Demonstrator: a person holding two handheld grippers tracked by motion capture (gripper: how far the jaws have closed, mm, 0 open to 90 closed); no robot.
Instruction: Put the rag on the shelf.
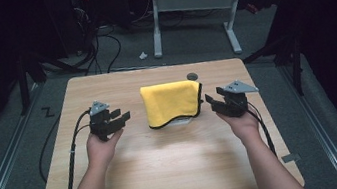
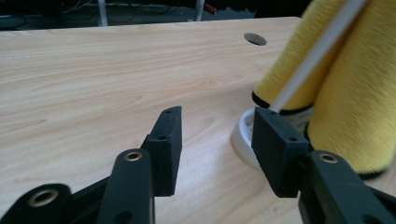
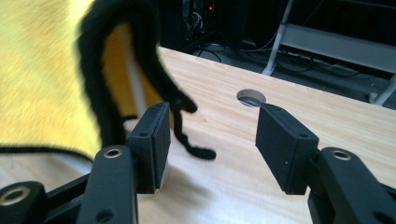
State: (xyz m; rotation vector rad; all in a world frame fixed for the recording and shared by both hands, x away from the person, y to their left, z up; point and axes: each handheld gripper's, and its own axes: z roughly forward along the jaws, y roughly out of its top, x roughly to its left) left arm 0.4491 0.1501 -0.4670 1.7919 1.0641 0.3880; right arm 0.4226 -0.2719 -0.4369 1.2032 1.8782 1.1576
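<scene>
A soft yellow cloth with a black edge (image 1: 172,102) hangs over a white stand (image 1: 180,120) in the middle of the light wooden table (image 1: 168,170). It drapes down on both sides, like a little tent. The white stand has a round foot (image 2: 243,140) on the table and a thin white bar (image 2: 317,51) going up under the cloth.

The left gripper (image 1: 120,117) is just beside the cloth on one side. Its black jaws are wide apart, and nothing is between them. The right gripper (image 1: 210,101) is just beside the cloth on the other side. Its jaws are wide apart too and hold nothing. From the right gripper view, the cloth's black edge (image 3: 140,56) dangles close to one jaw.

Behind the cloth there is a small round hole (image 1: 192,76) in the table.
</scene>
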